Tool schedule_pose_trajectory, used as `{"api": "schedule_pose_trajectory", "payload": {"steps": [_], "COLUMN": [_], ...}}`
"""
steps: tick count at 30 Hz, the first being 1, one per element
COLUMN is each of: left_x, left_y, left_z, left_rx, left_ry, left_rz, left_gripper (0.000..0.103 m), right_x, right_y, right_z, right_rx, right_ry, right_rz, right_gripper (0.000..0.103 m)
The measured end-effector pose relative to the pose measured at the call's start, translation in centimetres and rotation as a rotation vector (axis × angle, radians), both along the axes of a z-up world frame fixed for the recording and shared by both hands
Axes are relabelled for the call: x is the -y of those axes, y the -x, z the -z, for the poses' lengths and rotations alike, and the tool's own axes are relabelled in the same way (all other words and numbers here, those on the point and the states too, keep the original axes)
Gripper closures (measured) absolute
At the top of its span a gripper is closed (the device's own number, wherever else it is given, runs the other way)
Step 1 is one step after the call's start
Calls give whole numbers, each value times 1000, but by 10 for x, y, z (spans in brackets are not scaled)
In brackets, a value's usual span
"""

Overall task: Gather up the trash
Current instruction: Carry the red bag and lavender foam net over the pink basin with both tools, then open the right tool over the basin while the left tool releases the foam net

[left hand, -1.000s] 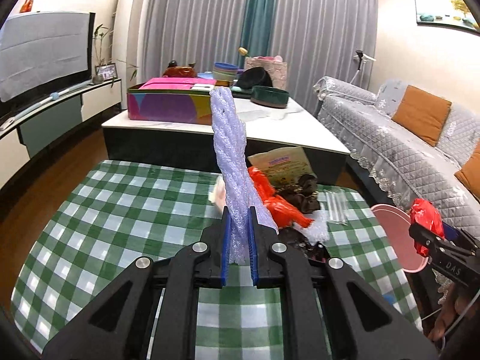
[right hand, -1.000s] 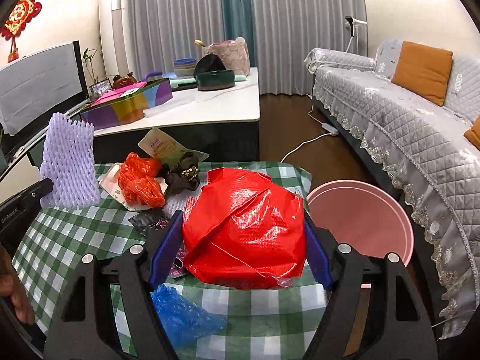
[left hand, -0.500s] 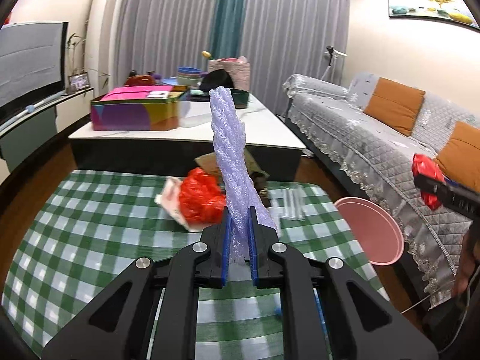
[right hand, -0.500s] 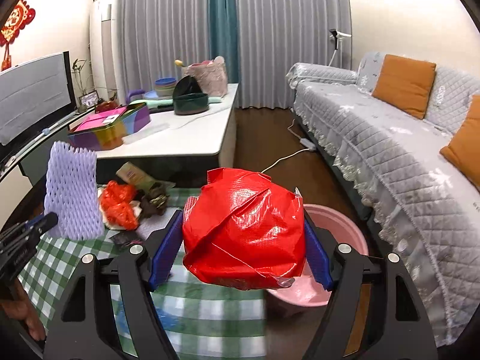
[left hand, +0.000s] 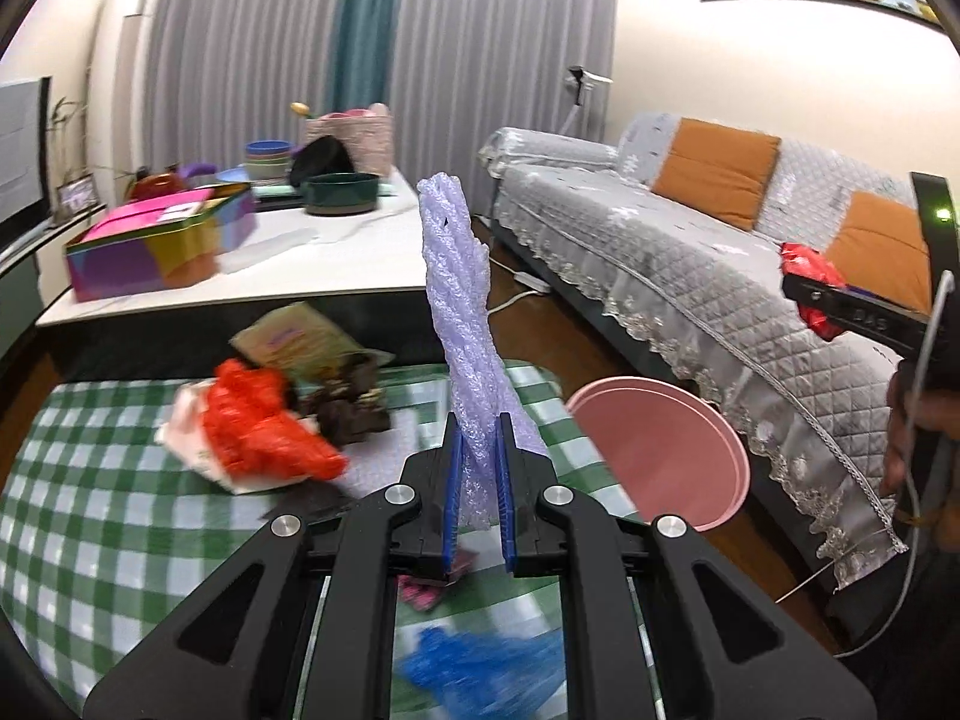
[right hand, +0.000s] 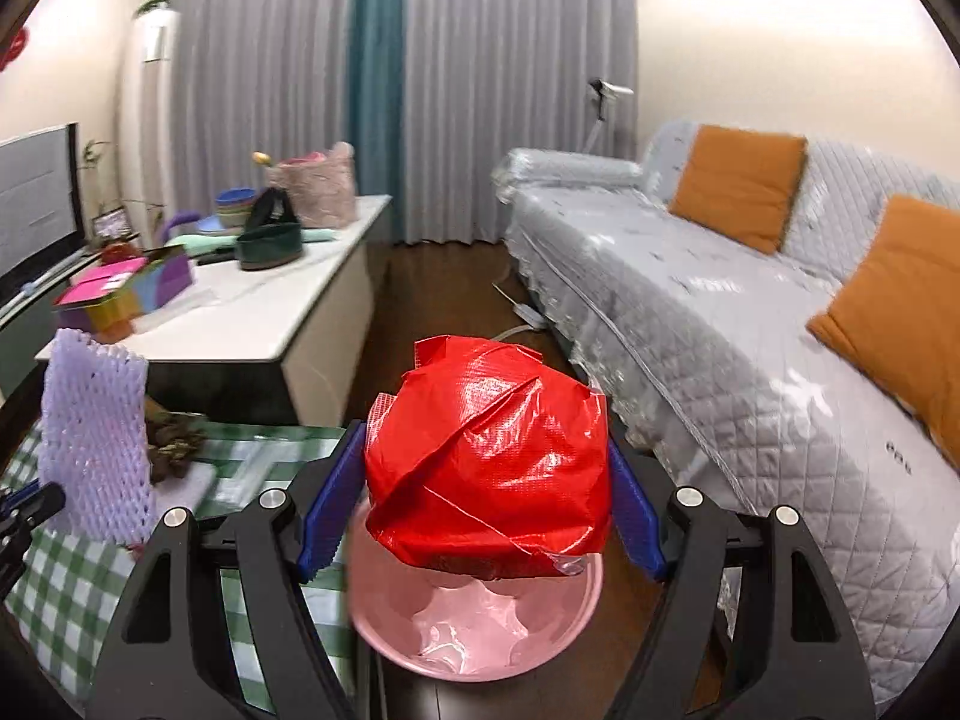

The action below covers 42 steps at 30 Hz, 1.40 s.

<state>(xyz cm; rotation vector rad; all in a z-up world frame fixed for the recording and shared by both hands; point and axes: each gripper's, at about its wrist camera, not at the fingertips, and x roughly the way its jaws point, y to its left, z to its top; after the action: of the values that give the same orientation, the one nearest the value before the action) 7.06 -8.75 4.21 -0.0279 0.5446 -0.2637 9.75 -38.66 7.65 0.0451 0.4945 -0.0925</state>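
My left gripper (left hand: 478, 492) is shut on a lilac foam net sleeve (left hand: 459, 312) that stands upright above the checked table (left hand: 90, 480). The same foam net (right hand: 93, 438) shows at the left of the right wrist view. My right gripper (right hand: 483, 486) is shut on a crumpled red plastic wrapper (right hand: 486, 450), held right over the pink bin (right hand: 474, 618). In the left wrist view the pink bin (left hand: 660, 450) stands on the floor just right of the table, and the red wrapper (left hand: 807, 276) is seen at the far right, above it.
On the table lie a red-orange bag (left hand: 258, 426), a yellow packet (left hand: 288, 339), dark scraps (left hand: 345, 402) and a blue wrapper (left hand: 480, 666). A white coffee table (left hand: 252, 264) with a colourful box stands behind. A grey sofa (right hand: 750, 324) runs along the right.
Both grippers have swung to the right with their loads. The red wrapper went from above the table to above the pink bin; the foam net moved toward the table's right edge.
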Motion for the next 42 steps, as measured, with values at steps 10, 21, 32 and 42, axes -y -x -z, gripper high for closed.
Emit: {"api": "schedule_pose_trajectory", "payload": {"steps": [10,21,32,42], "left_x": [64,113,134,141], "left_y": [-44,-80,-98,-105], "left_z": [5,25,40,43], "left_rx": [-14,-50,-79,-94], "left_ry": [-8,-19,-31,-31], "left_rz": [83,145,182,210], "left_gripper": [93,93,93,91], "right_x": [23,31,35,35], "right_y": [-24,-41,-51,-55], "right_z": [18,32,39,42], "right_rx": [-29,-60,-72,-76], "right_ry": [-12,-5,-11,-12], "right_rz": [35,56,68,70], "right_gripper": [30,30,30,28]}}
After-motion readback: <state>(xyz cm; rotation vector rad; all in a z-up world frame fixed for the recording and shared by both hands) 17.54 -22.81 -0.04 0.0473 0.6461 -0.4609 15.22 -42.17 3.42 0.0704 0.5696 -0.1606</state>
